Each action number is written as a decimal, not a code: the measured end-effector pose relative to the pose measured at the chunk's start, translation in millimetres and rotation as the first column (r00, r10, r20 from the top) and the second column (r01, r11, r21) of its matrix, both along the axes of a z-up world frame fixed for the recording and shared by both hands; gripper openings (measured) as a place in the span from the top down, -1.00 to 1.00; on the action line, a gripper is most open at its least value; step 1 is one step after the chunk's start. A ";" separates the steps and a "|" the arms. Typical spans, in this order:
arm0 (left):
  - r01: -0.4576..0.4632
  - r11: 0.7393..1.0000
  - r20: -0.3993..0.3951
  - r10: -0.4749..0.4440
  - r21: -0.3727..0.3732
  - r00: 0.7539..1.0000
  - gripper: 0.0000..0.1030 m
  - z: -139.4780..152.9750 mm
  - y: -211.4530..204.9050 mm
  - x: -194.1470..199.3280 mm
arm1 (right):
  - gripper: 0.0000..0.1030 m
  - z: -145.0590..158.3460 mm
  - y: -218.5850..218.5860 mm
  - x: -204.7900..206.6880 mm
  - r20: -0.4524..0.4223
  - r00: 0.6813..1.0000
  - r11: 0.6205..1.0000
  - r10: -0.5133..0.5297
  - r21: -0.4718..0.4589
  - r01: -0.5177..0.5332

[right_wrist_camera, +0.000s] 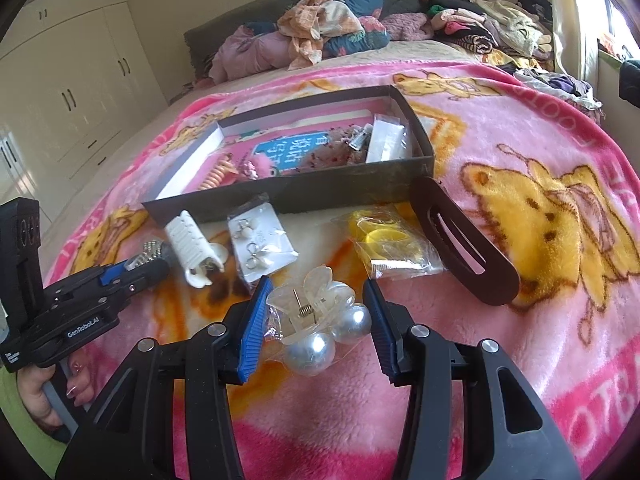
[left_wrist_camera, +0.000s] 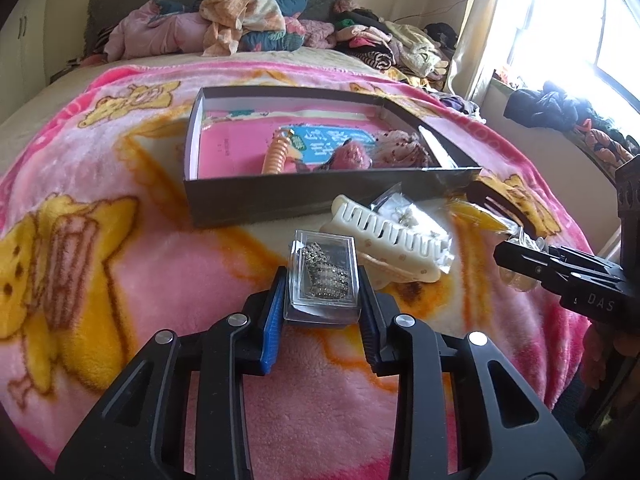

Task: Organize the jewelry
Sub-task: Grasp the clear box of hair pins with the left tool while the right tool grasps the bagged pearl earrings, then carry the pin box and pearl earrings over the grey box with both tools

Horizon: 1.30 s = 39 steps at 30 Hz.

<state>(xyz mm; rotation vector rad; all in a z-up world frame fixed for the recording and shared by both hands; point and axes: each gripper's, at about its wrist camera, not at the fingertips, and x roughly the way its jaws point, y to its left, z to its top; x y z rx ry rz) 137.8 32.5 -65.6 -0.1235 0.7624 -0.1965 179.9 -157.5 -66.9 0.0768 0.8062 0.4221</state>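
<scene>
Left fingers [left_wrist_camera: 323, 280]: closed on a clear case [left_wrist_camera: 323, 276] with a sparkly piece inside.
Right fingers [right_wrist_camera: 316, 320]: wide apart, a pearl hair clip [right_wrist_camera: 320, 320] between them, on the blanket [right_wrist_camera: 520, 320].
Beyond the fingers: white clip [left_wrist_camera: 394, 240], earring card [right_wrist_camera: 260, 240], then the box [left_wrist_camera: 280, 196].

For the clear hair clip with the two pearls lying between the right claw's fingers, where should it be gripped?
Grip the clear hair clip across its transparent body near the spring, coming from above with the right claw straddling it as now. The pearls are round and would likely slip; the flat petal-shaped sides offer better contact.
</scene>
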 end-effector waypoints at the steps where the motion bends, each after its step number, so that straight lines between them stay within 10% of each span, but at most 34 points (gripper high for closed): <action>1: 0.001 1.000 0.004 -0.001 0.001 1.000 0.52 1.7 0.2 -0.4 | 0.13 1.6 0.7 -0.6 0.003 1.000 1.000 0.002 0.002 -0.002; 39: -0.039 0.995 0.103 0.049 -0.089 0.993 0.52 40.6 31.5 31.2 | 0.13 46.7 48.6 37.3 0.086 0.994 0.997 0.067 -0.041 -0.064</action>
